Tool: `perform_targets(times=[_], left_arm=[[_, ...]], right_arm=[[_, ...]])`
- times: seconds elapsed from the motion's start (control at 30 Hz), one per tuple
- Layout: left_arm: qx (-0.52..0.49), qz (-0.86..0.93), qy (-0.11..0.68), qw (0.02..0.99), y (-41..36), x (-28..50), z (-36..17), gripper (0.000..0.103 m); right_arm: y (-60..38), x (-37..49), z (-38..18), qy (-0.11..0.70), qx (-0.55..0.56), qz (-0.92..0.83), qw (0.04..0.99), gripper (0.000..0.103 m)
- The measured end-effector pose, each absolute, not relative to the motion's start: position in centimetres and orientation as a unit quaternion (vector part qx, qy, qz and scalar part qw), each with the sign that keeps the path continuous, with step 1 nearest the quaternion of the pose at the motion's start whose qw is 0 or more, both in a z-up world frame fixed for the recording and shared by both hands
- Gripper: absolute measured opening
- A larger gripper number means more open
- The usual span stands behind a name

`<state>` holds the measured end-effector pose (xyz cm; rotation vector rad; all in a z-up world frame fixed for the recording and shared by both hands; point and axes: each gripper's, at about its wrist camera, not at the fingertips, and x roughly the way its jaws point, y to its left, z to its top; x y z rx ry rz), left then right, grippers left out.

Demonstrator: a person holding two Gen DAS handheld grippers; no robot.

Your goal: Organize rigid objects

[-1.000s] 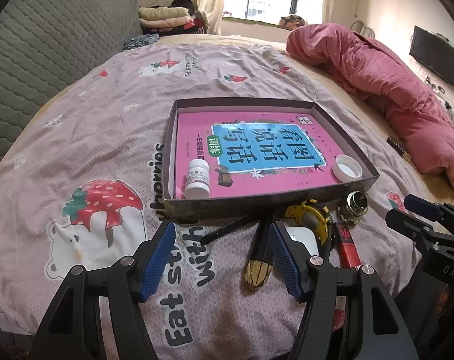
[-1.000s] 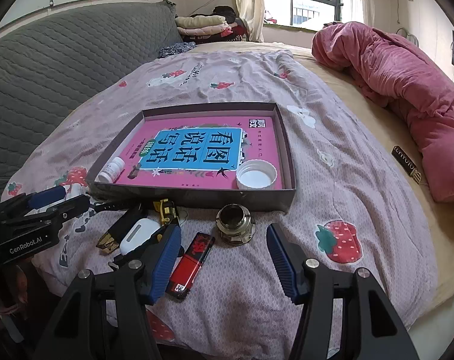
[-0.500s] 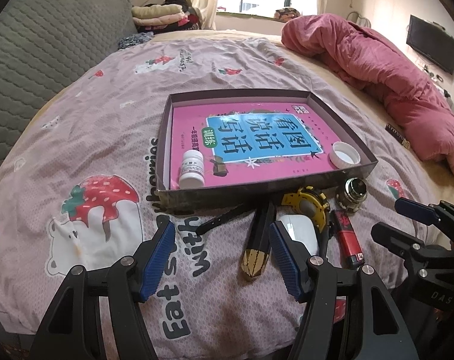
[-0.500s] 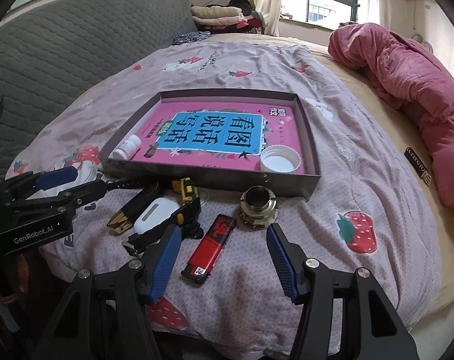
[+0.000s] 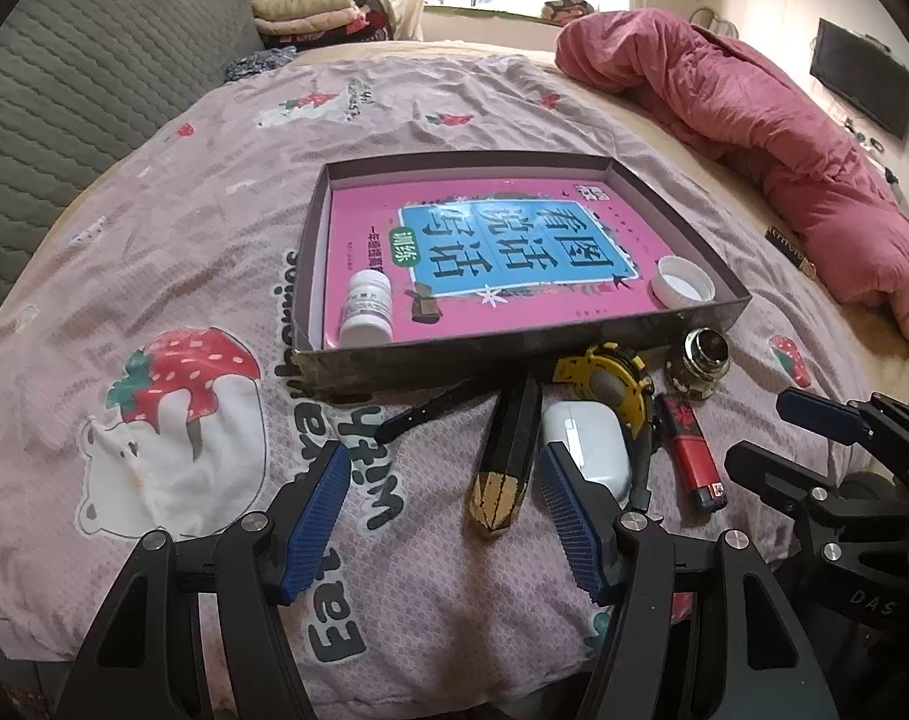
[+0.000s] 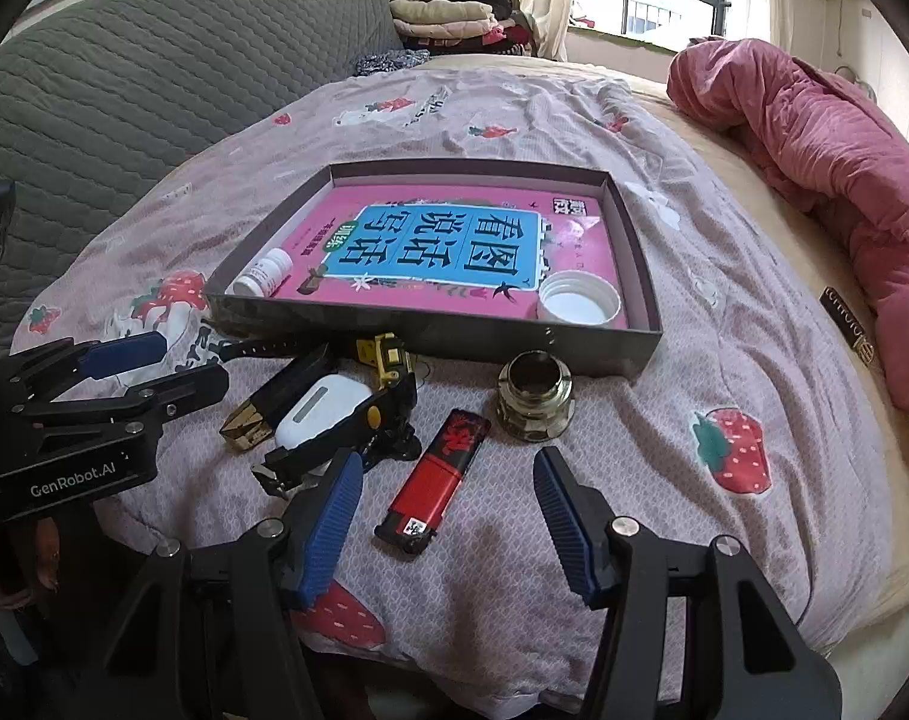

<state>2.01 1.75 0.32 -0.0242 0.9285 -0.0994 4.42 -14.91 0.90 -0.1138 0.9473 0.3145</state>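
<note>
Lying loose on the bedspread (image 6: pixel 652 138), just before the near wall of the tray (image 6: pixel 430 336): red lighter (image 6: pixel 436 480), metal fitting (image 6: pixel 535 395), white earbud case (image 6: pixel 319 411), yellow watch (image 5: pixel 604 384), black-and-gold clip (image 5: pixel 505 450).

- Lighter: probably light, stiff, smooth-sided; take across its narrow middle. Sits at twelve o'clock between the spread, empty jaws of the right gripper (image 6: pixel 445 519).
- Clip: rigid, slim. Sits at one o'clock of the left gripper (image 5: pixel 442 510), likewise agape and empty.
</note>
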Motion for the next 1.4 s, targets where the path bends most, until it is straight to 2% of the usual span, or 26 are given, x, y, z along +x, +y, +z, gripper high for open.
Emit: perform_targets(times=[1.4], left_arm=[[0.001,-0.062,0.482,0.874,0.6,3.4,-2.3,0.067]], right_arm=[[-14.2,5.1,-2.2,0.487,-0.058,0.142,0.86,0.059]])
